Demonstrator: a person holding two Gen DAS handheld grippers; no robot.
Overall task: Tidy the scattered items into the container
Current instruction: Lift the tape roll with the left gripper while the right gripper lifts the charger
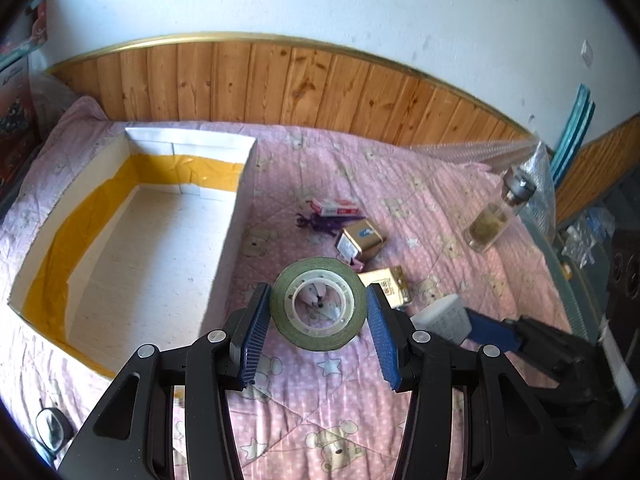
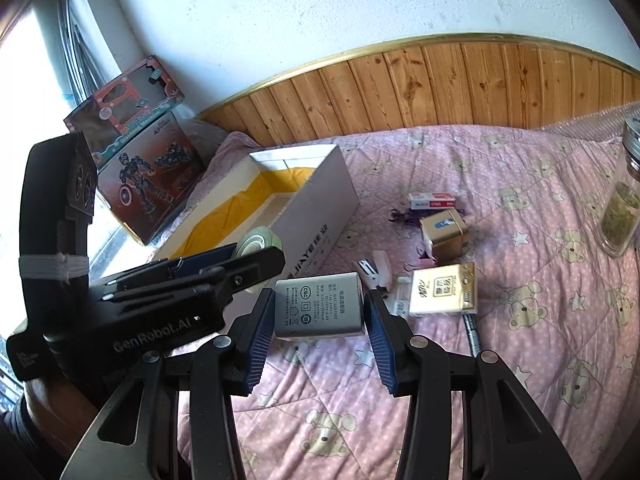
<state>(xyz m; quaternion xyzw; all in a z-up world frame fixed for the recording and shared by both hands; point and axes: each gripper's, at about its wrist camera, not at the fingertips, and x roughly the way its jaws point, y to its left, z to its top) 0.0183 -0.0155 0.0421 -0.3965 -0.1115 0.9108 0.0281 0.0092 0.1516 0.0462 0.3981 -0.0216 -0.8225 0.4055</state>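
Pinching a round green tape roll (image 1: 318,304) in left gripper (image 1: 318,312), right gripper (image 2: 319,312) clamped on boxy grey adapter (image 2: 319,306)

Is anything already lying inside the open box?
No: in the left wrist view the box shows only its bare floor and yellow-taped walls.

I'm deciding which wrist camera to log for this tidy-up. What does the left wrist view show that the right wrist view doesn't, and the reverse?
Only the left wrist view shows the box's bare floor and the full face of the tape roll gripped in the left tool.

Only the right wrist view shows the toy boxes beside the window, the printed label on the grey charger held in the right tool, and the white stapler.

Both show the white box, pink quilt, glass jar, gold tin, red-and-white packet and cream packet.
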